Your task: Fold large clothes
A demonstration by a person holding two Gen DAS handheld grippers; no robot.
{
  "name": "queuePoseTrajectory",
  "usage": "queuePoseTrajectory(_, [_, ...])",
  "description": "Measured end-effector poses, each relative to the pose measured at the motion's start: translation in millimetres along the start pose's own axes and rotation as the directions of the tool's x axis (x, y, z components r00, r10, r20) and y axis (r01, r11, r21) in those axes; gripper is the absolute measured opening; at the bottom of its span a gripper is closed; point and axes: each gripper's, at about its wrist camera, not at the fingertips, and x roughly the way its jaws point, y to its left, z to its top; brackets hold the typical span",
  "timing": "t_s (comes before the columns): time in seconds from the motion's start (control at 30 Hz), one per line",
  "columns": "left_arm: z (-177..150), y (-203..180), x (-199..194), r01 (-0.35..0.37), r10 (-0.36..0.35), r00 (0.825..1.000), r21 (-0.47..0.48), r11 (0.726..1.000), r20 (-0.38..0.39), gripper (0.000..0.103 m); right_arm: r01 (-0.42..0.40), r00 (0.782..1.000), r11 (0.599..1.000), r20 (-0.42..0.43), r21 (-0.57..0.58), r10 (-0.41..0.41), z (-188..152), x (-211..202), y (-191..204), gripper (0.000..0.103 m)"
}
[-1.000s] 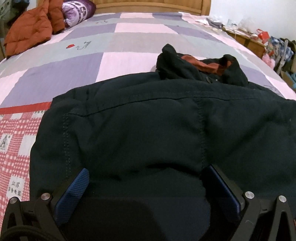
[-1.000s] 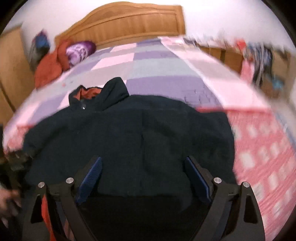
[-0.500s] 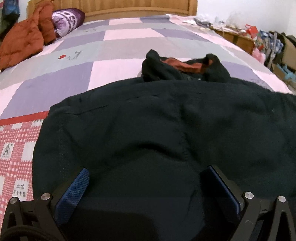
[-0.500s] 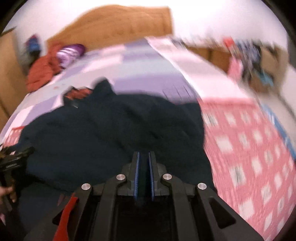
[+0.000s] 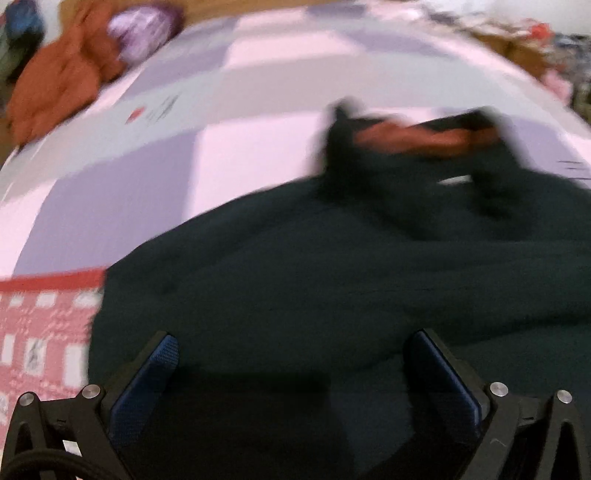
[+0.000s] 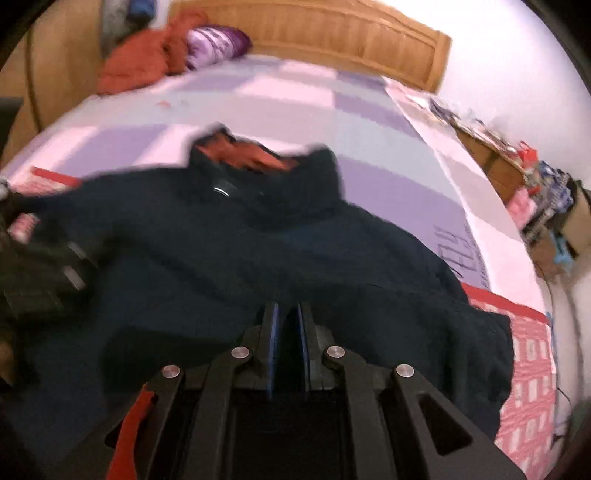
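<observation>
A large dark navy jacket (image 5: 295, 266) with an orange-lined collar (image 5: 417, 136) lies spread on the bed, collar toward the headboard. My left gripper (image 5: 293, 338) hovers open over its near left edge, its blue pads wide apart and not pressing the cloth. In the right wrist view the jacket (image 6: 258, 251) fills the middle. My right gripper (image 6: 288, 308) is closing, its jaws almost together with dark jacket cloth pinched in the thin gap at the near hem. The left gripper shows only as a dark blur at the left edge of that view.
The patchwork quilt (image 6: 295, 96) in pink, purple and grey covers the bed below a wooden headboard (image 6: 332, 33). An orange garment (image 6: 144, 62) and a purple pillow (image 6: 214, 44) lie at the far left. A cluttered nightstand (image 6: 517, 166) stands to the right of the bed.
My right gripper's jaws went from wide open to nearly together on the jacket's near hem, and it shifted sideways. The left gripper stayed open and moved, blurring its view.
</observation>
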Motion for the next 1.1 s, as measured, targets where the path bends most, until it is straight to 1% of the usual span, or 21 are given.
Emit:
queuePoseTrajectory(0.03, [0, 19, 3, 0.045, -0.046, 0.999, -0.04, 0.998, -0.008, 0.103, 0.05, 0.999, 0.997, -0.012, 0.063, -0.05, -6, 1, -25, 0.006])
queuePoseTrajectory(0.07, [-1, 32, 2, 0.004, -0.004, 1.0, -0.051, 0.999, -0.006, 0.103, 0.009, 1.0, 0.991, -0.013, 0.132, -0.007, -14, 2, -50, 0.0])
queuePoseTrajectory(0.1, [-2, 43, 0, -0.058, 0.058, 0.998, -0.06, 0.997, 0.007, 0.103, -0.064, 0.998, 0.983, -0.01, 0.171, 0.067, -19, 4, -63, 0.0])
queuePoseTrajectory(0.13, [-4, 57, -1, -0.088, 0.09, 0.996, -0.092, 0.992, 0.015, 0.103, -0.086, 0.995, 0.977, -0.027, 0.194, 0.093, -26, 7, -73, 0.0])
queuePoseTrajectory(0.17, [-8, 72, 0, -0.101, 0.104, 0.995, -0.141, 0.985, 0.009, 0.103, -0.075, 0.996, 0.981, -0.025, 0.178, 0.081, -32, 7, -74, 0.0])
queuePoseTrajectory(0.23, [-21, 98, 16, -0.071, 0.061, 0.997, -0.234, 0.97, -0.048, 0.103, -0.03, 1.0, 0.994, -0.007, 0.107, 0.031, -37, 7, -58, 0.0])
queuePoseTrajectory(0.3, [-30, 95, 32, -0.055, 0.037, 0.995, -0.201, 0.978, -0.088, 0.103, -0.021, 1.0, 0.997, -0.002, 0.08, 0.021, -43, 12, -51, 0.0])
queuePoseTrajectory(0.37, [-31, 86, 35, -0.089, 0.08, 0.995, -0.155, 0.984, -0.062, 0.103, -0.008, 1.0, 0.998, 0.004, 0.068, 0.007, -46, 18, -45, 0.0])
queuePoseTrajectory(0.4, [-31, 86, 36, -0.084, 0.075, 0.995, -0.157, 0.984, -0.066, 0.103, -0.002, 1.0, 0.998, 0.003, 0.058, 0.002, -46, 20, -42, 0.0])
queuePoseTrajectory(0.47, [-33, 95, 36, -0.043, 0.026, 0.996, -0.211, 0.976, -0.086, 0.103, -0.008, 1.0, 0.999, 0.003, 0.042, 0.008, -43, 22, -43, 0.0])
queuePoseTrajectory(0.57, [-42, 101, 16, -0.04, 0.02, 0.996, -0.228, 0.973, -0.091, 0.103, -0.013, 1.0, 1.0, -0.012, 0.026, 0.013, -37, 15, -46, 0.0])
queuePoseTrajectory(0.63, [-58, 97, -8, -0.05, 0.042, 0.998, -0.175, 0.983, -0.048, 0.103, 0.011, 0.999, 1.0, 0.032, 0.016, -0.011, -38, -11, -43, 0.0])
queuePoseTrajectory(0.7, [-76, 91, -26, -0.076, 0.075, 0.997, -0.106, 0.992, -0.013, 0.103, -0.027, 0.993, 1.0, 0.112, -0.006, 0.028, -54, -43, -40, 0.002])
queuePoseTrajectory(0.73, [-90, 93, -30, -0.092, 0.091, 0.996, -0.081, 0.992, -0.012, 0.103, -0.006, 0.993, 0.999, 0.12, -0.036, 0.01, -66, -51, -40, 0.004])
queuePoseTrajectory(0.77, [-101, 99, -33, -0.091, 0.09, 0.996, -0.081, 0.993, -0.021, 0.103, 0.023, 0.995, 0.998, 0.095, -0.058, -0.017, -81, -52, -43, 0.004])
queuePoseTrajectory(0.8, [-113, 114, -35, -0.085, 0.081, 0.996, -0.117, 0.989, -0.04, 0.103, 0.003, 0.998, 0.999, 0.067, -0.046, 0.0, -96, -52, -51, 0.005])
queuePoseTrajectory(0.87, [-128, 135, -46, -0.069, 0.061, 0.997, -0.183, 0.981, -0.049, 0.103, -0.037, 0.996, 0.999, 0.081, 0.025, 0.035, -116, -68, -71, 0.004])
queuePoseTrajectory(0.93, [-139, 146, -64, -0.054, 0.046, 0.998, -0.221, 0.974, -0.044, 0.103, 0.03, 0.994, 0.999, 0.1, 0.045, -0.034, -125, -91, -76, 0.004])
queuePoseTrajectory(0.97, [-145, 144, -77, -0.056, 0.049, 0.998, -0.206, 0.977, -0.038, 0.103, 0.041, 0.993, 0.998, 0.108, 0.05, -0.046, -130, -103, -75, 0.004])
queuePoseTrajectory(1.03, [-157, 123, -101, -0.029, 0.027, 1.0, -0.164, 0.986, -0.014, 0.103, -0.011, 0.992, 0.999, 0.123, 0.053, 0.004, -143, -121, -70, 0.004])
queuePoseTrajectory(1.1, [-176, 100, -123, 0.014, -0.014, 1.0, -0.1, 0.995, -0.006, 0.103, -0.053, 0.995, 0.999, 0.088, 0.0, 0.053, -165, -137, -46, 0.004])
